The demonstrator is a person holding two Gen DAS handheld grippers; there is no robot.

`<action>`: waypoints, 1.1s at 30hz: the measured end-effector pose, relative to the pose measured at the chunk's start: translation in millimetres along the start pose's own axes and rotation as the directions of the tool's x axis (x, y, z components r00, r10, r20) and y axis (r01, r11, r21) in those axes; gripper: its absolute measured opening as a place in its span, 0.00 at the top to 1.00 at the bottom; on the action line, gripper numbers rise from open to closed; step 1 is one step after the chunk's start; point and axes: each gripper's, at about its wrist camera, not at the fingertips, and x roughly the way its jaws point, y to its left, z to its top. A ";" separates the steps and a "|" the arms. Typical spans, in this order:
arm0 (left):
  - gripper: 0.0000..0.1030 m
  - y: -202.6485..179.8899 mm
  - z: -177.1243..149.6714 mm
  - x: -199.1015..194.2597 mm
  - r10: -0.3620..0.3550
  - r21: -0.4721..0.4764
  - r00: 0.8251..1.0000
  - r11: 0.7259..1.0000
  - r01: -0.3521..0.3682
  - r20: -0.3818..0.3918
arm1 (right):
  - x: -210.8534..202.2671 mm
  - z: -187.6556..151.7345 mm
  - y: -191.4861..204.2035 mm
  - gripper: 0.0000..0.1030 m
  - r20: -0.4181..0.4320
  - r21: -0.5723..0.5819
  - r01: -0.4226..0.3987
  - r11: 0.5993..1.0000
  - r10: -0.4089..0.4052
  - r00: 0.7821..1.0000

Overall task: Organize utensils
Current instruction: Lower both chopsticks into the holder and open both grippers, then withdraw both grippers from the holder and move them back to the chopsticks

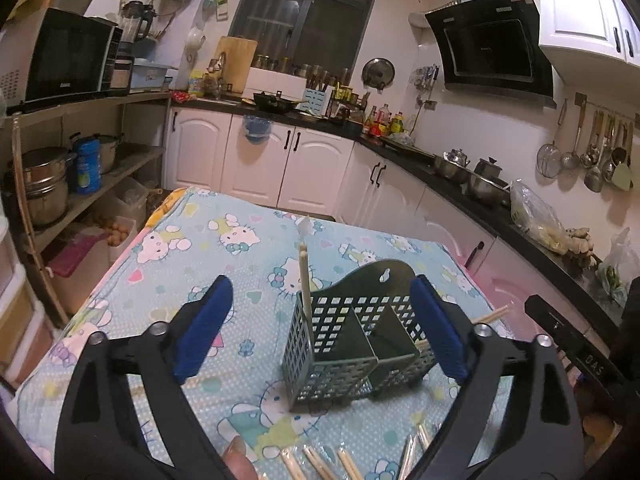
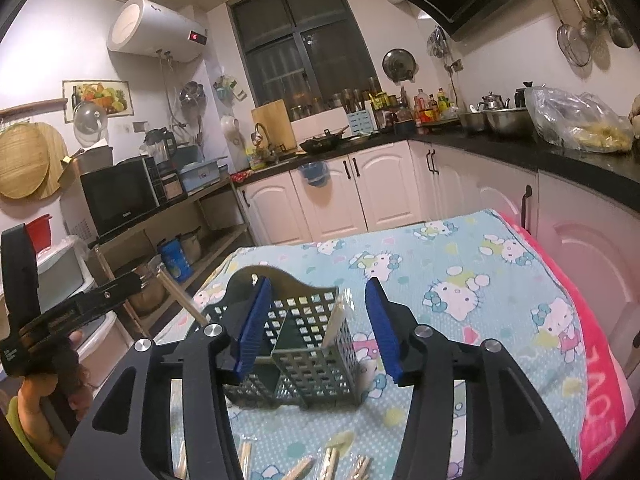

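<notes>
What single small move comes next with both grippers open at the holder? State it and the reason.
Probably draw the left gripper back toward the wrapped chopsticks lying near the table's front edge and pick one. One wrapped chopstick already stands in the green holder, and both it and the right gripper have nothing between their open pads.

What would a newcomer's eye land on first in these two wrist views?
Probably the dark perforated utensil caddy standing mid-table on the cartoon-cat tablecloth, one wrapped chopstick pair upright in its left compartment. Next, the open blue-padded left gripper framing it, and more wrapped chopsticks lying at the near edge.
</notes>
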 end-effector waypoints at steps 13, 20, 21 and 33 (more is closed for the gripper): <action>0.11 3.2 -12.3 -24.2 0.001 -0.016 1.000 1.000 -0.001 0.004 | -18.3 -11.0 9.3 0.52 -0.018 -0.034 -0.004 0.999 0.003 1.000; 0.11 10.0 -23.3 -35.6 0.004 -0.036 1.000 0.999 -0.005 -0.007 | -34.4 -19.3 18.1 0.52 -0.028 -0.062 -0.018 0.998 0.017 0.999; 0.11 10.0 -24.8 -36.5 0.005 -0.036 1.000 0.999 -0.005 -0.011 | -36.3 -21.1 19.2 0.52 -0.032 -0.065 -0.021 0.998 0.019 0.999; 0.11 21.2 -41.7 -49.4 0.024 -0.050 0.999 0.998 -0.026 -0.044 | -47.0 -37.0 33.8 0.52 -0.090 -0.091 -0.046 0.995 0.038 0.995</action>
